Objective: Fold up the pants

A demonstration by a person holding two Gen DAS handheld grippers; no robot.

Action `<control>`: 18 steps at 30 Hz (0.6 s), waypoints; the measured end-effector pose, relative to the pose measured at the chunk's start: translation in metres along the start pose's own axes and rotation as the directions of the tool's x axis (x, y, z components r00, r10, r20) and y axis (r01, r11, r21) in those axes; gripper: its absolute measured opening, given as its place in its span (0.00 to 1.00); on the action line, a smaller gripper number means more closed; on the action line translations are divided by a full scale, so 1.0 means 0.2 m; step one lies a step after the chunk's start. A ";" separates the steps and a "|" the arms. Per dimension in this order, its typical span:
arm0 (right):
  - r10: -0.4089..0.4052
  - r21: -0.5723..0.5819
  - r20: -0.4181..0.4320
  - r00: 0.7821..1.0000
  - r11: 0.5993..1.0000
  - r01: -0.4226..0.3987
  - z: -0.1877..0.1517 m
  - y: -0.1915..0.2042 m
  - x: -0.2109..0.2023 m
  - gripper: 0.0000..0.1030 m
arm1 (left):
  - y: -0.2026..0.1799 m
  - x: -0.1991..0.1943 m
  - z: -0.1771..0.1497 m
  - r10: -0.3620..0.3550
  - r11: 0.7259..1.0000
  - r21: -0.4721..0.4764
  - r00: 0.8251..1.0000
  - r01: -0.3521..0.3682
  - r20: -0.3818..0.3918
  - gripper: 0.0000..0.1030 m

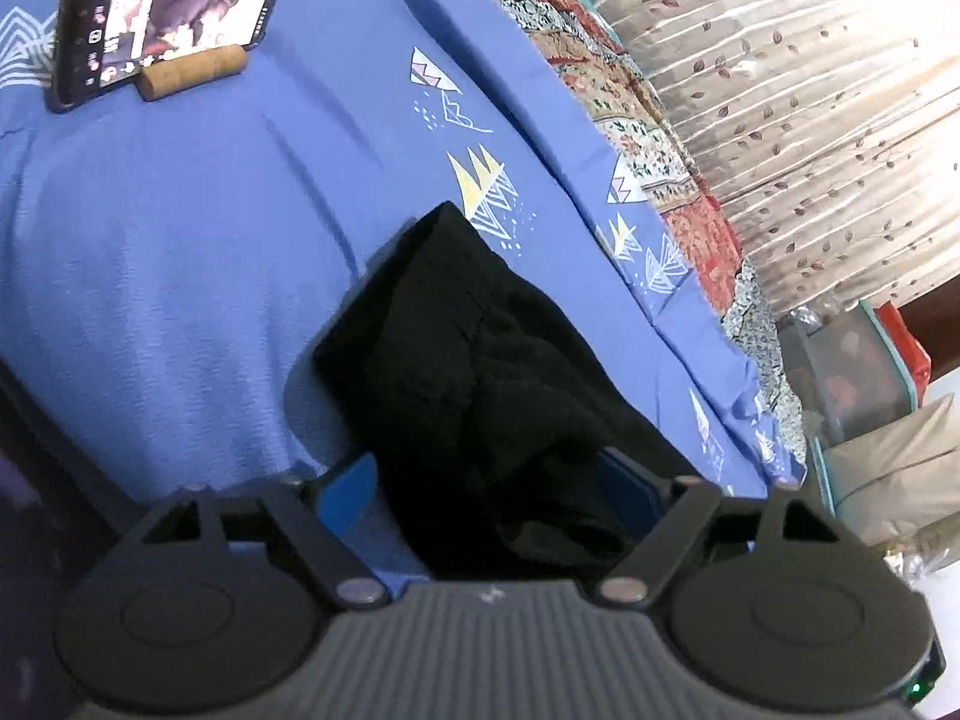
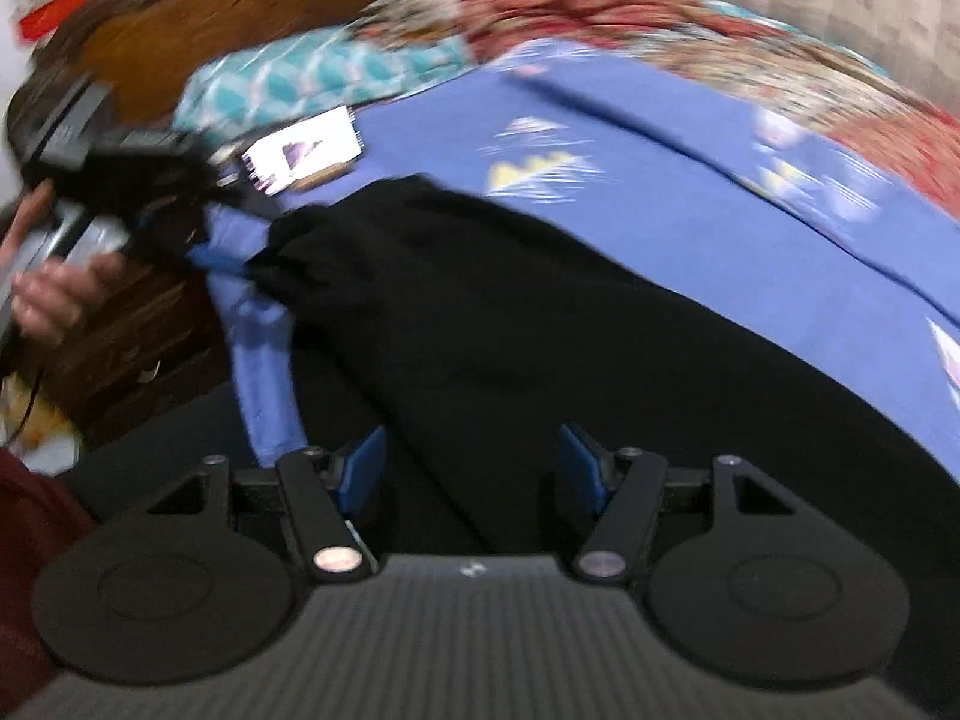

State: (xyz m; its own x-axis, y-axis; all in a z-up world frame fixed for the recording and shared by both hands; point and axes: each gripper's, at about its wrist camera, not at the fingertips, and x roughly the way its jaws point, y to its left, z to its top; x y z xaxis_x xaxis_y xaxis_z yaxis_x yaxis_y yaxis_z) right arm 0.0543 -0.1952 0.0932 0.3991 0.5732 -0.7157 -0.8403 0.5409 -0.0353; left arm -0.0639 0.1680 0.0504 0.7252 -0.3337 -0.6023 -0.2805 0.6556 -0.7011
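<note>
Two views. From the left wrist, the black pants [image 1: 474,372] fill the lower centre of the frame as a bunched, matte mass running from the middle down between the jaws of the left gripper [image 1: 489,498]. Blue pads [image 1: 345,495] stand wide on either side of the cloth, and the dark fabric hides whether they press it, so I cannot tell if this gripper grips. Beneath lies a blue bedsheet [image 1: 180,276], finely crinkled, printed with white and yellow triangle shapes. At upper left a phone [image 1: 168,24] leans with its screen lit against a small cork block [image 1: 195,73]. Along the right runs a red floral quilt [image 1: 648,138], and beyond it a pale pleated curtain [image 1: 798,102] with a leaf print.

From the right wrist, blurred by motion, the pants [image 2: 540,324] spread as a broad, smooth black sheet from centre frame to the lower right, passing between the spread, released jaws of the right gripper [image 2: 471,468]; cloth lies in the gap, apart from both pads. At far left a hand [image 2: 51,294] holds the left gripper [image 2: 120,180], a bunched end of the pants hanging at it.
</note>
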 end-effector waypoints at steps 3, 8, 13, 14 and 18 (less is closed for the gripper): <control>-0.018 -0.083 -0.027 0.999 0.996 0.015 0.03 0.04 0.09 0.63 | -0.02 0.03 0.00 0.006 1.000 0.007 1.000 -0.006 -0.019 0.62; -0.055 -0.073 -0.076 0.996 0.996 0.050 0.08 -0.07 0.20 0.09 | -0.04 0.06 -0.02 0.041 0.998 0.039 0.999 -0.040 -0.029 0.48; 0.041 -0.002 -0.097 0.994 0.999 -0.041 0.03 -0.04 0.10 0.07 | -0.02 0.07 -0.01 0.063 0.997 0.039 0.998 -0.062 -0.028 0.31; 0.068 -0.002 -0.108 0.992 0.998 -0.069 0.01 0.00 0.08 0.07 | -0.01 0.08 -0.01 0.069 0.997 0.035 0.997 -0.068 -0.033 0.31; 0.048 -0.059 -0.183 0.982 0.996 -0.059 -0.09 0.12 0.16 0.12 | -0.01 0.12 0.00 0.113 0.993 0.051 0.992 -0.111 -0.050 0.31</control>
State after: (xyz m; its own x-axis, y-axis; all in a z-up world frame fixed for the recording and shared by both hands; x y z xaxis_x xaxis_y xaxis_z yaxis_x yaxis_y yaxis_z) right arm 0.0409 -0.1755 0.0563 0.2846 0.4760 -0.8321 -0.8827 0.4688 -0.0337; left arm -0.0473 0.1587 0.0370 0.6561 -0.2909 -0.6964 -0.3266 0.7224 -0.6095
